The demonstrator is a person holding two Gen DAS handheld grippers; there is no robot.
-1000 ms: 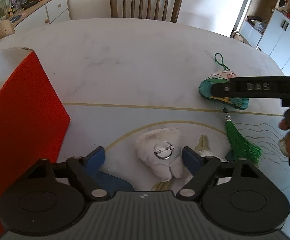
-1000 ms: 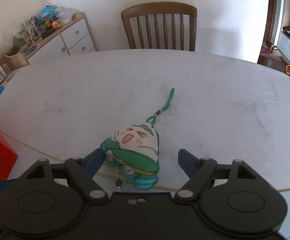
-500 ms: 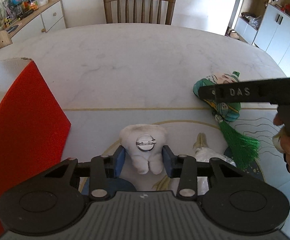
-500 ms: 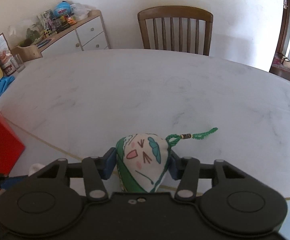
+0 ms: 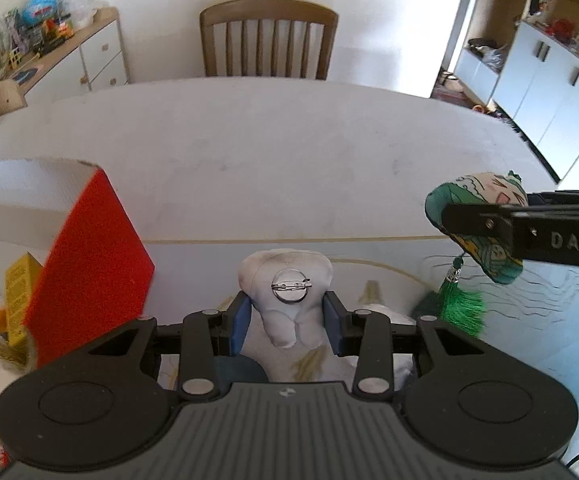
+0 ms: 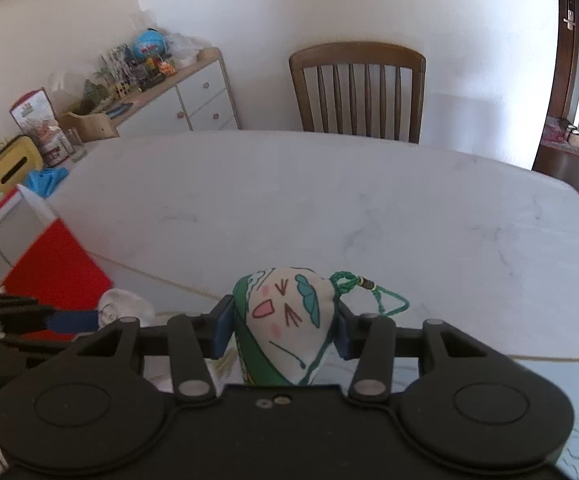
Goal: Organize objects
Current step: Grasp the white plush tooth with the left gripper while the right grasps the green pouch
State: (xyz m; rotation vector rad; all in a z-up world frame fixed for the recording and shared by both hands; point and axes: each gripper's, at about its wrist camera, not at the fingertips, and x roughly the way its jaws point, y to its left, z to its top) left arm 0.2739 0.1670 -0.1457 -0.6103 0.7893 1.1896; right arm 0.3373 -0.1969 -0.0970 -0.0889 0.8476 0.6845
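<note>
A white tooth-shaped plush [image 5: 285, 280] with a metal pin badge is lifted off the table, and my left gripper [image 5: 287, 322] is shut on its lower part. A green and white sachet doll [image 6: 285, 312] with a drawn face and a green cord is clamped in my right gripper [image 6: 281, 328], also clear of the table. In the left wrist view the sachet doll [image 5: 477, 190] hangs at the right with its green tassel [image 5: 461, 308] dangling below. In the right wrist view the tooth plush [image 6: 123, 306] shows at the lower left.
A red and white box [image 5: 89, 256] stands open at the left, with several small items [image 5: 17, 292] inside. A pale object [image 5: 373, 300] lies on the marble table [image 5: 269, 140] below my left gripper. A wooden chair [image 5: 267, 40] stands at the far side.
Both grippers have closed on their toys and lifted them off the table. The sachet doll has turned upright in the right gripper, and the box's inside has come into view.
</note>
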